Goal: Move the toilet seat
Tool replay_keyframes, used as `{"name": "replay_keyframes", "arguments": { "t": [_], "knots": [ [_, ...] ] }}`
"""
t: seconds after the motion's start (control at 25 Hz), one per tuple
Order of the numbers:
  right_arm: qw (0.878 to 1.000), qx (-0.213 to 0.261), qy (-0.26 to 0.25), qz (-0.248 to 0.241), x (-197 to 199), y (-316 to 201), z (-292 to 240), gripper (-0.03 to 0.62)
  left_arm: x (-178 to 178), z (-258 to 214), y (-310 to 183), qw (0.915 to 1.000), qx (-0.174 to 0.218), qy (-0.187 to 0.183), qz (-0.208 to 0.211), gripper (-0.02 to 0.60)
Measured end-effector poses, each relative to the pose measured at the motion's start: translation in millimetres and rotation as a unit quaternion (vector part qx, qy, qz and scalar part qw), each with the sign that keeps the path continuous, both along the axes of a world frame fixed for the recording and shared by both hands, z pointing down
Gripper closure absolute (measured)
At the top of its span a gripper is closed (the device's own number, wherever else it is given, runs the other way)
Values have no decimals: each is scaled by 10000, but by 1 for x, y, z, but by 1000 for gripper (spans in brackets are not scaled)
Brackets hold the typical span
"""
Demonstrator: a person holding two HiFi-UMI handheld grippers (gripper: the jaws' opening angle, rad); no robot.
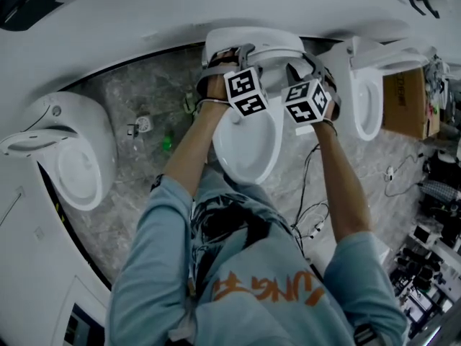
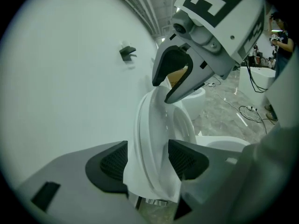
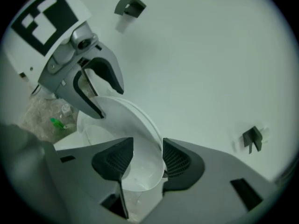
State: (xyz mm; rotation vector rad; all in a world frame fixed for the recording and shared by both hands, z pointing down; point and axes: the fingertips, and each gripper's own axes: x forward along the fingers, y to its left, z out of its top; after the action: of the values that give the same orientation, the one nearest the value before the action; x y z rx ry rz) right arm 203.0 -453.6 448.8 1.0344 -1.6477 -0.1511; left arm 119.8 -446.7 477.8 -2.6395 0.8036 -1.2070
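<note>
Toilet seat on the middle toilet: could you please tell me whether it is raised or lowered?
Raised: the toilet seat stands nearly upright by the wall, leaving the bowl uncovered.

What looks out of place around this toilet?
A small green object lies on the marble floor left of the middle toilet, and loose cables trail across the floor to its right. The raised toilet seat looks intact; nothing seems spilled.

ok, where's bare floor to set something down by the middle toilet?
Free: grey marble floor between the left white toilet and middle white toilet, this side of the small green bottle. Crowded: right of it, black cables trail; brown cardboard box beyond.
</note>
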Motion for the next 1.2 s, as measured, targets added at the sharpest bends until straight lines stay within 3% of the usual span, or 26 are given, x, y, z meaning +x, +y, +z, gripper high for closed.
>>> {"name": "replay_keyframes", "arguments": {
  "t": [0.2, 0.32, 0.48, 0.52, 0.56, 0.72, 0.88, 1.2],
  "knots": [
    [9933, 140, -1000, 560, -3, 28, -17, 401, 4, -7, 20, 9993, -72, 360, -99, 311],
    [9857, 232, -1442, 836, -2, 50, -32, 428, 6, -32, 31, 9963, -3, 817, -283, 314],
    [9664, 487, -2142, 1337, 4, 75, -60, 505, 7, -75, 47, 9855, 74, 1604, -544, 350],
    [9601, 588, -2318, 1448, 7, 81, -68, 557, 6, -87, 50, 9816, 107, 1801, -625, 364],
    [9540, 683, -2489, 1526, 8, 86, -77, 592, 5, -99, 53, 9771, 148, 1996, -721, 381],
    [9305, 911, -3157, 1620, 6, 104, -114, 594, -7, -148, 63, 9540, 316, 2713, -1239, 473],
    [9051, 1068, -3845, 1470, 1, 122, -148, 595, -27, -183, 76, 9330, 415, 2994, -1951, 566],
    [8569, 1427, -4880, 851, -10, 144, -216, 595, -46, -244, 125, 8821, 412, 3632, -2972, 580]
  ]
}}
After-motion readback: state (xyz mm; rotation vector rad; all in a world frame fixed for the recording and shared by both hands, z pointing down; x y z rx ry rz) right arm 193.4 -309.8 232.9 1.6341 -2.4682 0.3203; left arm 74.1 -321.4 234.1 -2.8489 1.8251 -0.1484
